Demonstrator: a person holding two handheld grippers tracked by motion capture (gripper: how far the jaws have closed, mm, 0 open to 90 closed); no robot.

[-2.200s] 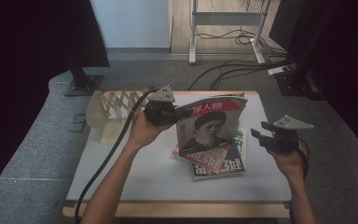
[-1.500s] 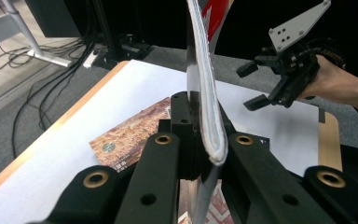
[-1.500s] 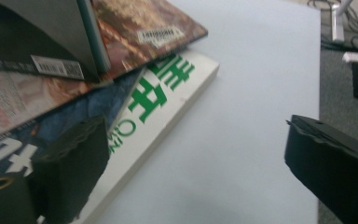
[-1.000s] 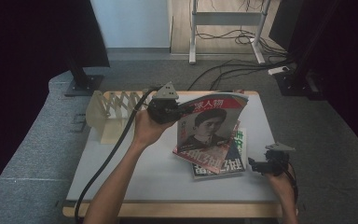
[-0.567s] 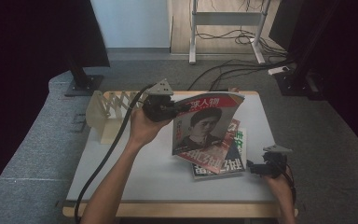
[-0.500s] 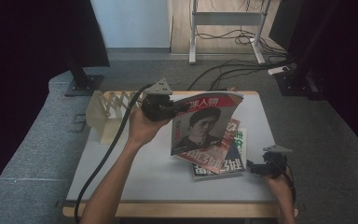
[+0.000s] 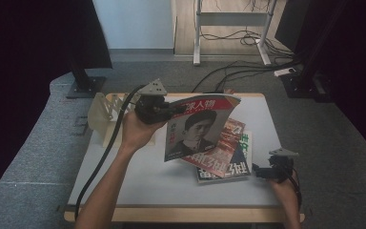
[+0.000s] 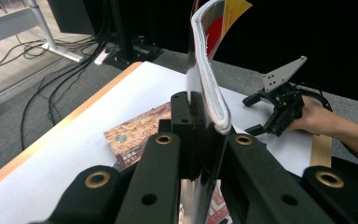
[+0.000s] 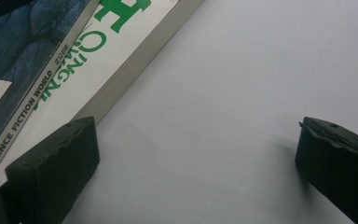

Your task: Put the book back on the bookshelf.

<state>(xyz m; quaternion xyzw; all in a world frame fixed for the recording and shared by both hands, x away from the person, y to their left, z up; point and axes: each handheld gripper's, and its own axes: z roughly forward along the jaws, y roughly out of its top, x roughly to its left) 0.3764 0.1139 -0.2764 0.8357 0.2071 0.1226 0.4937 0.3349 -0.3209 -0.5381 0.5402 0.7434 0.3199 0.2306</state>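
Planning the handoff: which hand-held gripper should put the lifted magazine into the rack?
Left, probably. The left hand-held gripper is already shut on the lifted magazine, and the rack stands beside it. The right hand-held gripper is open, low at the stack on the far side.

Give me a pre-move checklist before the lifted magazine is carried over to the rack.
1. Left hand-held gripper shut on the portrait magazine: ok, jaws clamp its edge in the left gripper view.
2. Magazine clear of the stack: cannot tell, its lower edge overlaps the stack in the high view.
3. Magazine held flat: not ok, it bows above the jaws.
4. Right hand-held gripper out of the way: ok, open and low at the table's right edge beside the stack.
5. Wooden rack free slots: cannot tell.
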